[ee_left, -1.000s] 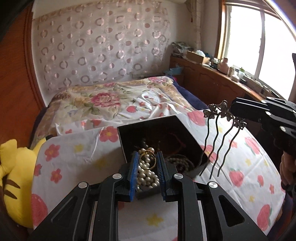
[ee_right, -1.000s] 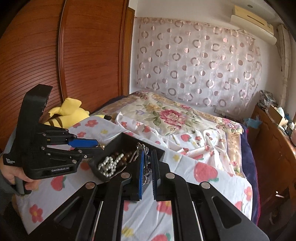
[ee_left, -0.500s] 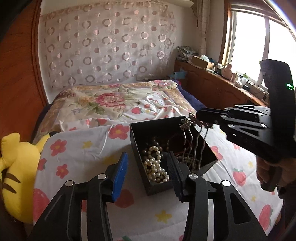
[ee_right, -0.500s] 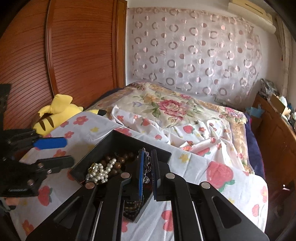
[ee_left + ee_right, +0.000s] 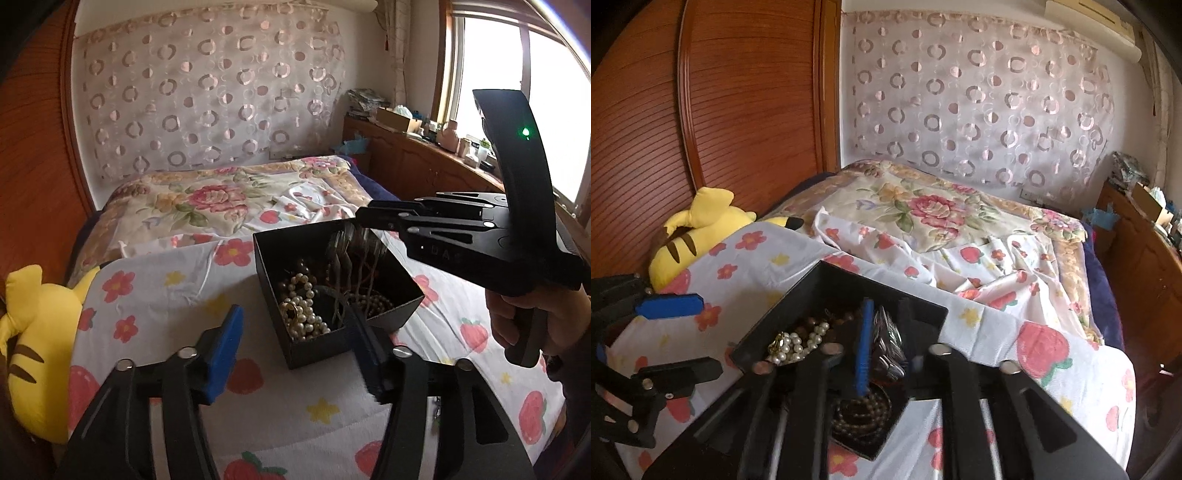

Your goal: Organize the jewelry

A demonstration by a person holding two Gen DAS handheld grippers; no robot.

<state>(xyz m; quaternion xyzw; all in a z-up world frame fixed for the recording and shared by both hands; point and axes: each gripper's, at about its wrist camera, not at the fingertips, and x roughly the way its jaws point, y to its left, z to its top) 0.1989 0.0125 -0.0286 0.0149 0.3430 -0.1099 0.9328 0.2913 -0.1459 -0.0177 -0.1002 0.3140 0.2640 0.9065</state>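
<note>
Your right tongs (image 5: pixel 886 343) are opening over the box (image 5: pixel 317 347), and the hairpin (image 5: pixel 888 347) is sitting blurred between the pads, seemingly slipping free; your left tongs (image 5: pixel 295 347) are opening too, holding nothing, pads either side of the box's near corner. The pearls (image 5: pixel 303 314) and a gold ring (image 5: pixel 290 310) are lying inside; dark beads (image 5: pixel 860 410) are coiled beside them. The hairpin's prongs are likely dropping among the strands and could snag them if you lift carelessly; your left pad is hanging close to the box wall and could nudge it across the soft cloth (image 5: pixel 177 295). The box is sitting on a covered surface on the bed; open cloth is lying to its left, and a plush toy (image 5: pixel 33 332) is sitting past the left edge.
</note>
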